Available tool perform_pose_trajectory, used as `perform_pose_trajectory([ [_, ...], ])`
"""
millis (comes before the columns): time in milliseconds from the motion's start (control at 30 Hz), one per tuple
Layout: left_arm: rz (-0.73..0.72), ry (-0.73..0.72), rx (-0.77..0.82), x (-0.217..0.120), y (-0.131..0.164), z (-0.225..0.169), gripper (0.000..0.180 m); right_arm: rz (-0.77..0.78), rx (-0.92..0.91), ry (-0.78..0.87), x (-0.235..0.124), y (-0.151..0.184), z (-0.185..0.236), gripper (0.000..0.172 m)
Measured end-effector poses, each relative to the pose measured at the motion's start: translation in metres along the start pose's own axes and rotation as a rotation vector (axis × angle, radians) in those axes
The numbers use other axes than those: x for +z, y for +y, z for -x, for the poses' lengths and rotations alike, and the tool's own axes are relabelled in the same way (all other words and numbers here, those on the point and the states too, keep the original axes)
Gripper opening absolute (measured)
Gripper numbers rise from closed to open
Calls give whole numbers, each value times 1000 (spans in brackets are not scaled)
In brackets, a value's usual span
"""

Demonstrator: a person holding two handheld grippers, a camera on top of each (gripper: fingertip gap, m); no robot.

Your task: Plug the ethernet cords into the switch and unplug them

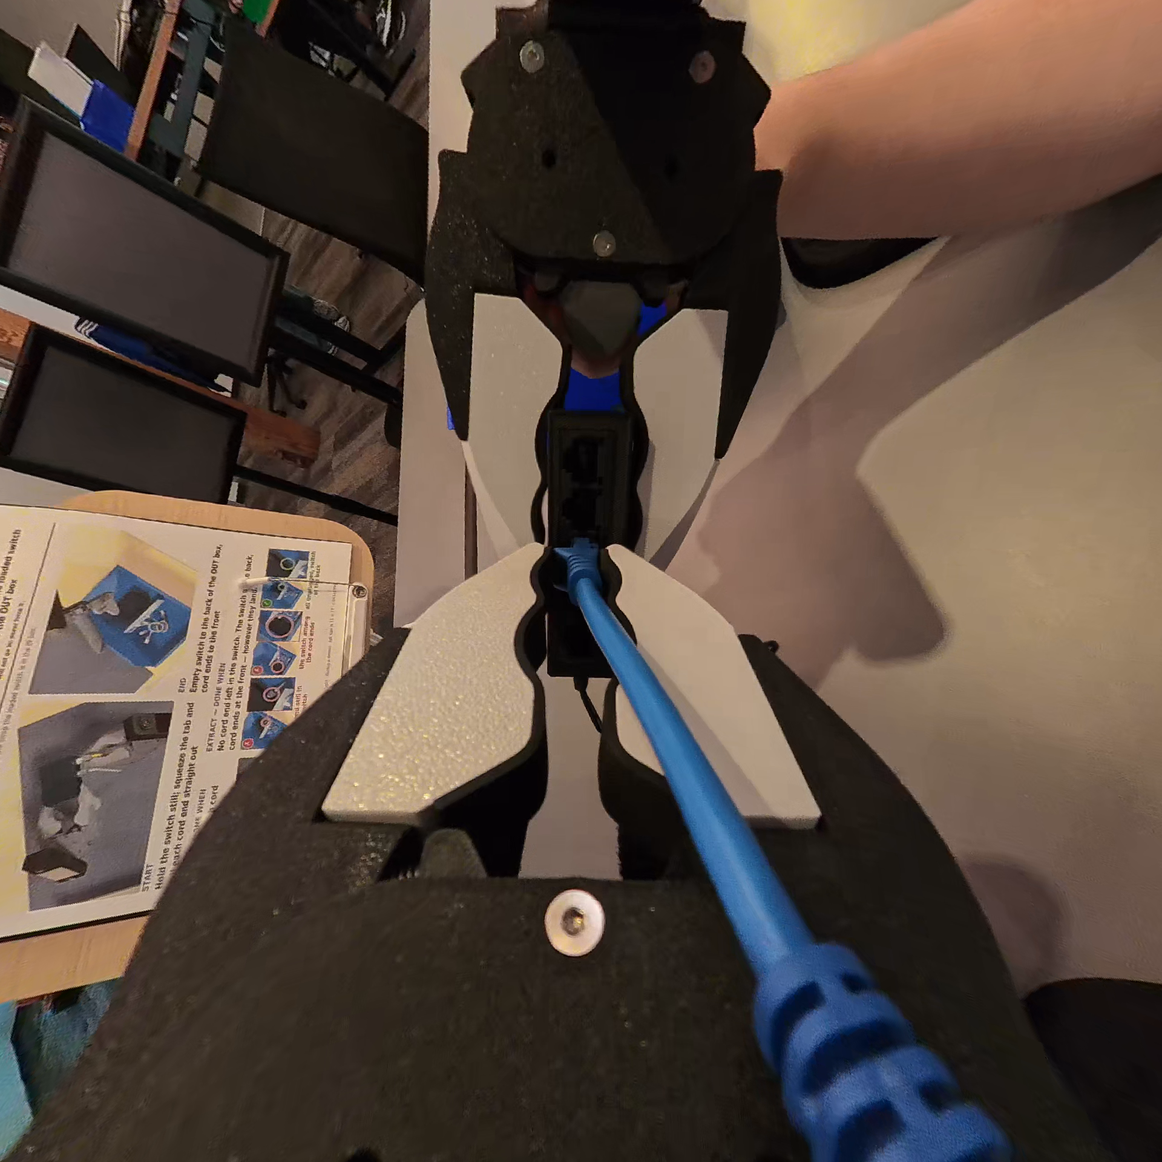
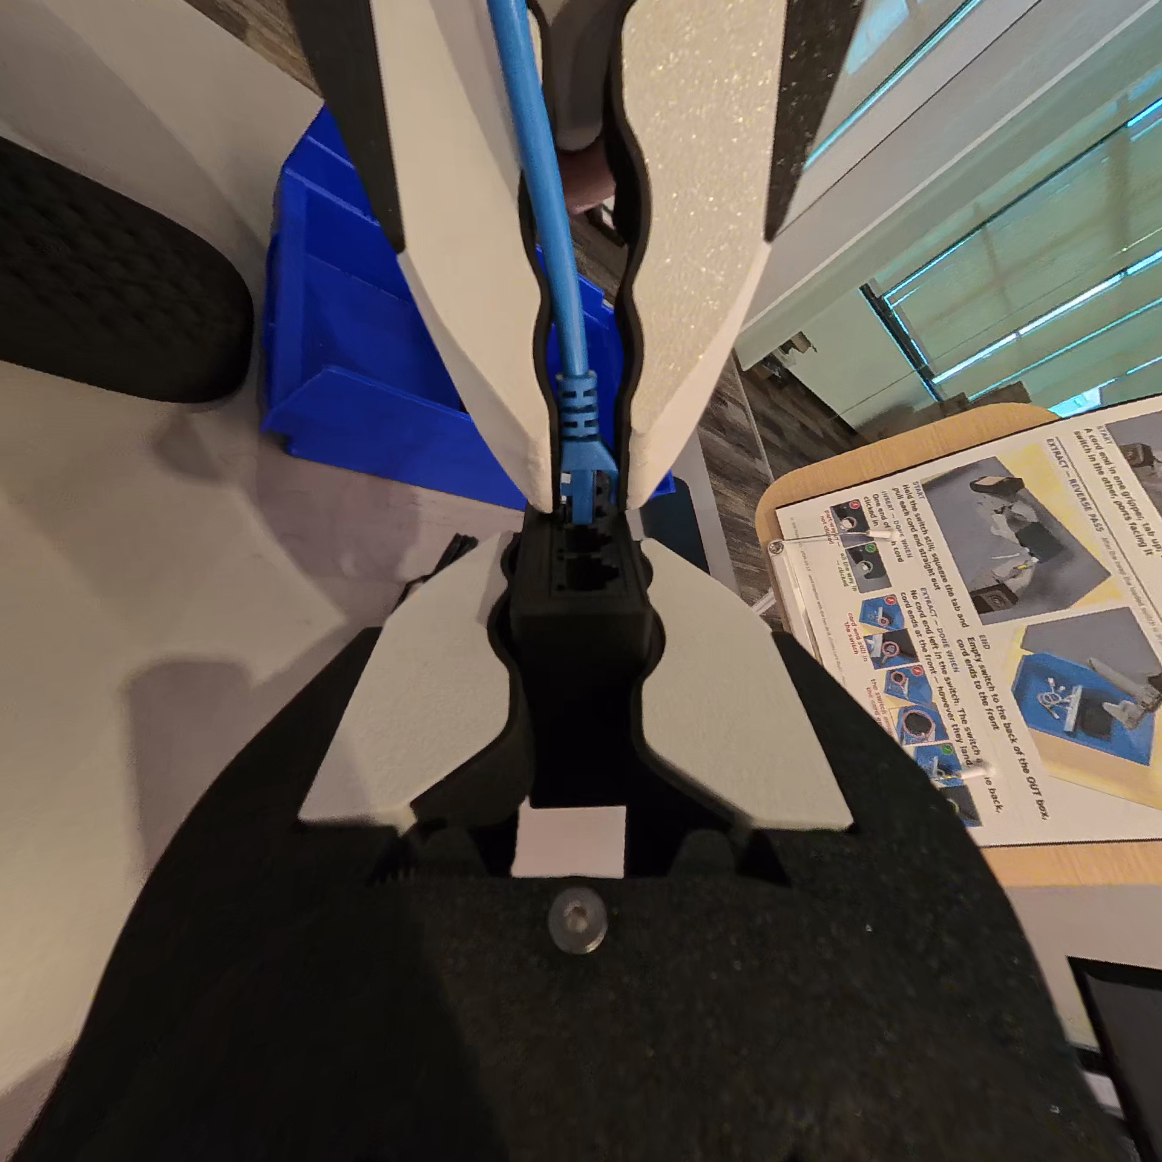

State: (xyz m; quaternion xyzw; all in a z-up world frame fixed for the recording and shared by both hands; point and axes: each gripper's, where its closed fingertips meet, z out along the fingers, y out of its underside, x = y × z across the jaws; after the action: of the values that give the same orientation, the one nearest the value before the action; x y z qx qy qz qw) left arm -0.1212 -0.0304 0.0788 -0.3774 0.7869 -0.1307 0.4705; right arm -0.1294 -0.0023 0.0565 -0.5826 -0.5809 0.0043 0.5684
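Observation:
In the right wrist view my right gripper (image 2: 575, 553) is shut on the black switch (image 2: 578, 635), pads pressed on its two sides, ports facing away from the camera. My left gripper (image 1: 575, 563) is shut on the blue ethernet plug (image 1: 577, 559). The plug's tip sits in one port of the switch (image 1: 588, 478); how deep, I cannot tell. The right wrist view shows the left gripper (image 2: 585, 497) coming from the top with the plug (image 2: 581, 440) between its pads. The blue cord (image 1: 691, 773) runs back past the left camera, its other plug (image 1: 868, 1056) near the lens. Two ports nearer the right gripper are empty.
A blue bin (image 2: 377, 377) stands behind the switch. An instruction sheet on a wooden board (image 1: 157, 691) lies to the side, also in the right wrist view (image 2: 1006, 629). Dark monitors (image 1: 138, 251) stand at the left. A person's arm (image 1: 943, 126) holds the right gripper. Only a small space, under 4 cm, lies between the two pairs of fingers.

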Motion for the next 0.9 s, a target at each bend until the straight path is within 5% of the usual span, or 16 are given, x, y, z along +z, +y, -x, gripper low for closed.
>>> perform_pose_trajectory([
  [333,-28,71,-81,-3,-2,-7,12,-36,25,-49,1,-7,8,32],
  [567,-59,44,0,-5,-2,-4,13,-22,32,-21,0,-10,5,31],
  [900,36,96,-2,-7,1,-8,13,-29,19,-53,3,-10,10,31],
])
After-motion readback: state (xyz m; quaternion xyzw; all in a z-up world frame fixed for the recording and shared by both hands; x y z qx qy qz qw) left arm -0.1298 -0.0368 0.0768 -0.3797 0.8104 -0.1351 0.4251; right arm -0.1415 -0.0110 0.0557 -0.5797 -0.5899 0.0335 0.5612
